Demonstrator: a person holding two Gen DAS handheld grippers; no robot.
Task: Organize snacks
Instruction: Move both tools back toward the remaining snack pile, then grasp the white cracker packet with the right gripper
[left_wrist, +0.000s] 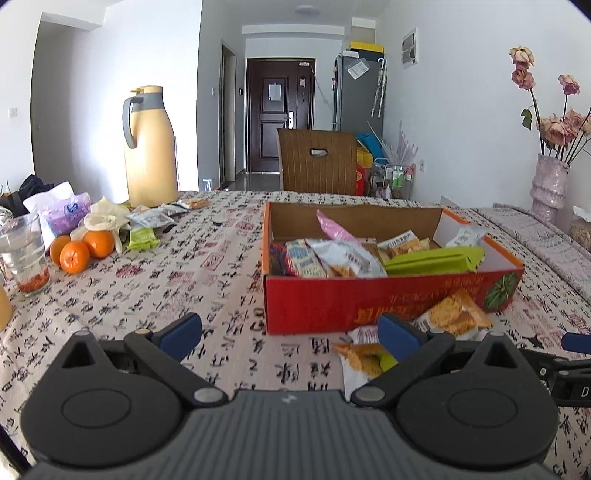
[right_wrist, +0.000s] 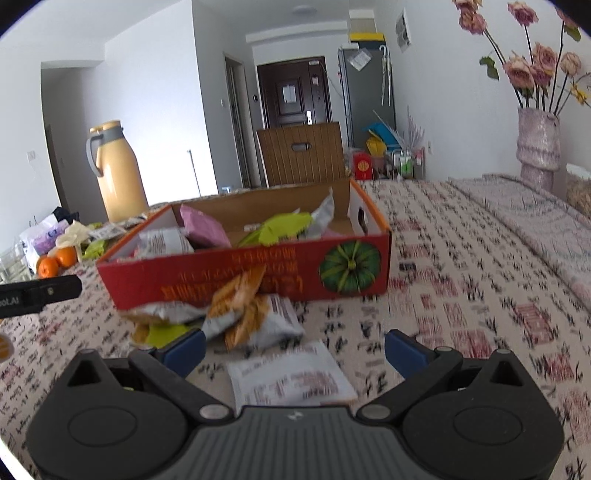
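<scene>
We hold the left gripper (left_wrist: 290, 338) and right gripper (right_wrist: 293, 350) low over the patterned tablecloth (right_wrist: 461, 266), both with jaws spread, empty. Loose orange-and-silver foil snack packets (right_wrist: 255, 314) lie against the near wall of the red cardboard box (right_wrist: 229, 275). We judge them light, crinkly, slippery, crushable inside: pinch a sealed edge.

A table (left_wrist: 207, 280) under a calligraphy-print cloth fills the lower frame. On it: a red box (left_wrist: 369, 299) centre-right, 3 oranges (left_wrist: 83, 249) at left, a yellow thermos (left_wrist: 149, 151) upper left.
</scene>
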